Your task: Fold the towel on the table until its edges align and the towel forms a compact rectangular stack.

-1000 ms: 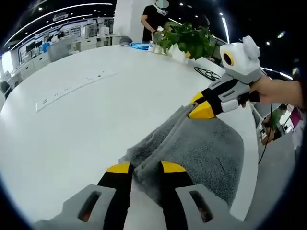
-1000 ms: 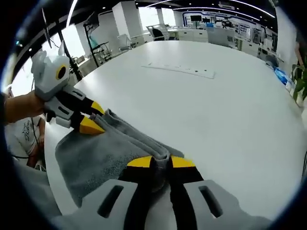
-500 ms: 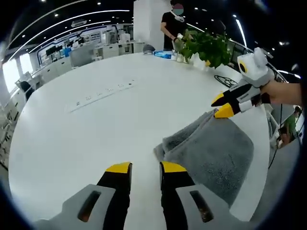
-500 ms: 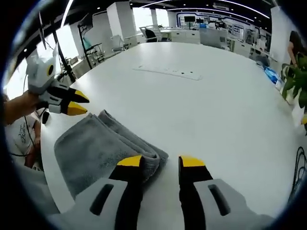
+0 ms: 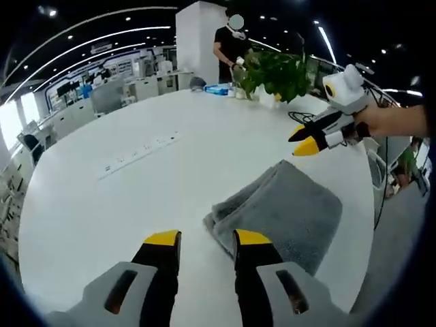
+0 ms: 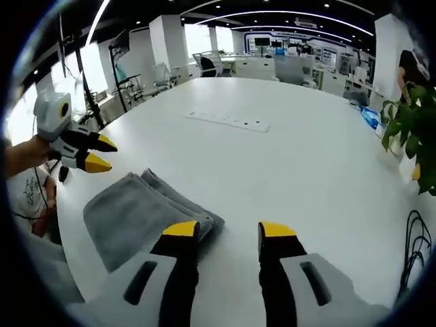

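Observation:
A grey towel (image 5: 283,211) lies folded in a thick rectangle on the white table (image 5: 95,204), its layered folded edge toward the table's middle. My left gripper (image 5: 207,238) hovers open just short of the towel's near corner, nothing between its fingers. Across the towel, the right gripper (image 5: 302,139) is held in a hand, lifted off the cloth. In the right gripper view the towel (image 6: 139,214) rests left of my open right gripper (image 6: 228,230), which holds nothing. The left gripper (image 6: 101,154) hangs beyond the towel's far corner, jaws apart.
A white power strip (image 5: 139,151) (image 6: 228,121) lies flat mid-table. A leafy plant (image 5: 269,68) and a blue item (image 5: 219,88) stand at the far end, where a person (image 5: 231,44) is standing. Black cables (image 6: 409,238) run along the table edge near the plant (image 6: 409,129).
Both grippers let go of the towel's folded edge, opened and drew back and up. The towel now lies flat and folded by itself.

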Available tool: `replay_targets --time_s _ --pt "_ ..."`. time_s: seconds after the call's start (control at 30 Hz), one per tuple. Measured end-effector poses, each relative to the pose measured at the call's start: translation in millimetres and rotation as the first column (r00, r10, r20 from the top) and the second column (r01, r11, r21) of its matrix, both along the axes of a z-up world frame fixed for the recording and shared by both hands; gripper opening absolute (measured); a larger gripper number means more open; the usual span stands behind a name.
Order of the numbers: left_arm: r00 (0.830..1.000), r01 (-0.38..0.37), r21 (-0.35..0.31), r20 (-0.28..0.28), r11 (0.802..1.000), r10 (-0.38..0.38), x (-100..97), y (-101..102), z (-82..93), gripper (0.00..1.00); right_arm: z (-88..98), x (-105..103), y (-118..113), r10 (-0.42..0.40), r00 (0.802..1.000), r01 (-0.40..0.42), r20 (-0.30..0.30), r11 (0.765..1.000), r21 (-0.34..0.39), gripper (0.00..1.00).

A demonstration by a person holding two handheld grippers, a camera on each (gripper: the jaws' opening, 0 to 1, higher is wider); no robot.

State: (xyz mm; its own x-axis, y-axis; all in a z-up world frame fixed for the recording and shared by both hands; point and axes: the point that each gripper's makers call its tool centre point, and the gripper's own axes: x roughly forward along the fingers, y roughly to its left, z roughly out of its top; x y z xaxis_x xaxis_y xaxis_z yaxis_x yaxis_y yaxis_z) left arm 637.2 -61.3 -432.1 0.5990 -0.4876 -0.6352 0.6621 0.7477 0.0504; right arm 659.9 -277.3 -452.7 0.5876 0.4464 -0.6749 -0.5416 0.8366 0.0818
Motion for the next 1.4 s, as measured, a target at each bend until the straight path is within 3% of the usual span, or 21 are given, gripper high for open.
replay_targets --time_s 0.13,0.27,0.33,0.53,0.73,0.97,1.03,1.23,1.4 --pt "0.999 0.035 -0.055 0.001 0.998 -0.035 -11.4 -7 2.1 0.43 -1.8 -10 2 0.031 0.999 -0.031 -0.007 0.999 0.01 0.4" --pt "0.997 0.075 -0.063 0.032 0.995 -0.073 -23.0 -11 1.2 0.42 -7.3 -22 4 0.058 0.998 -0.057 -0.012 0.998 0.034 0.43" --pt "0.997 0.077 -0.121 0.009 0.99 -0.076 -31.0 -16 0.5 0.41 -8.8 -34 4 0.078 0.997 -0.077 -0.017 0.996 0.036 0.43" --pt "0.993 0.111 -0.129 -0.025 0.985 -0.115 -57.4 -26 -5.2 0.43 -10.9 -58 6 0.111 0.993 -0.108 -0.044 0.992 0.072 0.46" --pt "0.987 0.142 -0.128 -0.059 0.982 -0.15 -77.9 -25 -23.2 0.42 -17.0 -85 10 0.137 0.988 -0.13 -0.064 0.986 0.101 0.45" --pt "0.982 0.155 -0.117 -0.087 0.981 -0.165 -97.7 -31 -29.8 0.41 -19.2 -107 13 0.158 0.985 -0.148 -0.074 0.981 0.125 0.44" --pt "0.978 0.18 -0.082 -0.089 0.98 -0.187 -100.3 -31 -34.3 0.4 -20.4 -114 14 0.155 0.985 -0.144 -0.082 0.981 0.127 0.43" --pt "0.975 0.189 -0.065 -0.108 0.98 -0.195 -108.5 -32 -51.3 0.41 -30.7 -130 18 0.176 0.979 -0.163 -0.106 0.98 0.117 0.43" --pt "0.975 0.178 -0.049 -0.123 0.983 -0.182 -110.3 -35 -57.4 0.4 -43.8 -131 21 0.168 0.978 -0.154 -0.126 0.981 0.118 0.42"
